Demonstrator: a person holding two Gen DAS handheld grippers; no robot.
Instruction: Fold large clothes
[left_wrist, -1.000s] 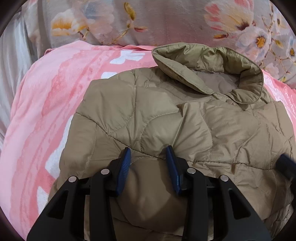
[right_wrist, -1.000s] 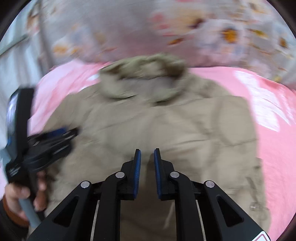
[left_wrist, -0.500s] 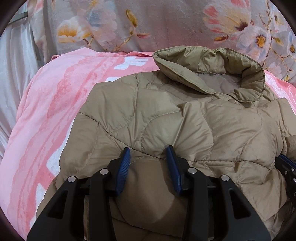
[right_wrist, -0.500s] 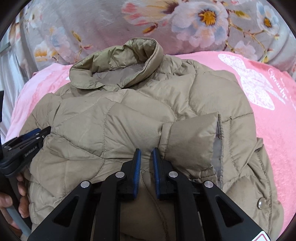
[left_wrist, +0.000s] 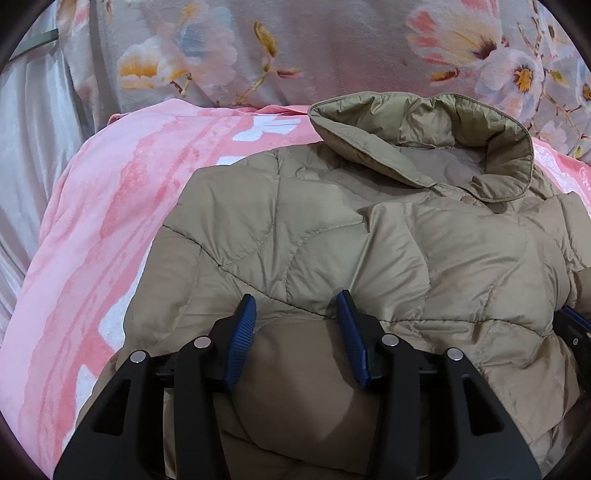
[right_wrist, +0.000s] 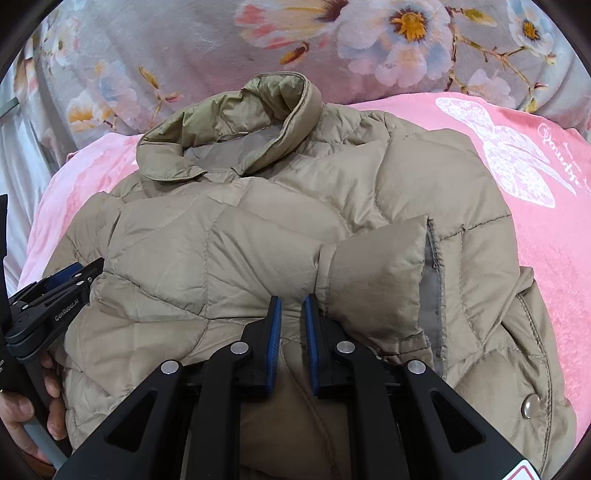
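A tan quilted puffer jacket (left_wrist: 332, 236) lies on a pink blanket, collar (left_wrist: 417, 136) at the far end, both sleeves folded across its front. It also shows in the right wrist view (right_wrist: 258, 236), with a sleeve cuff (right_wrist: 376, 266) on top. My left gripper (left_wrist: 295, 314) stands half open with a thick bulge of the jacket's hem between its jaws. My right gripper (right_wrist: 291, 310) is nearly closed on a fold of the jacket's hem. The left gripper also shows in the right wrist view (right_wrist: 70, 280), at the jacket's left edge.
The pink blanket (left_wrist: 110, 221) covers the bed under the jacket and extends left and right (right_wrist: 546, 184). A grey floral cover (left_wrist: 295, 55) rises behind the collar. A pale curtain (left_wrist: 26, 147) hangs at far left. A snap button (right_wrist: 529, 409) sits on the jacket's lower right.
The right gripper's view has steadied over the jacket, with the cuff now lying on top. Both views have moved slightly closer to the hem. The left jaws keep the same width.
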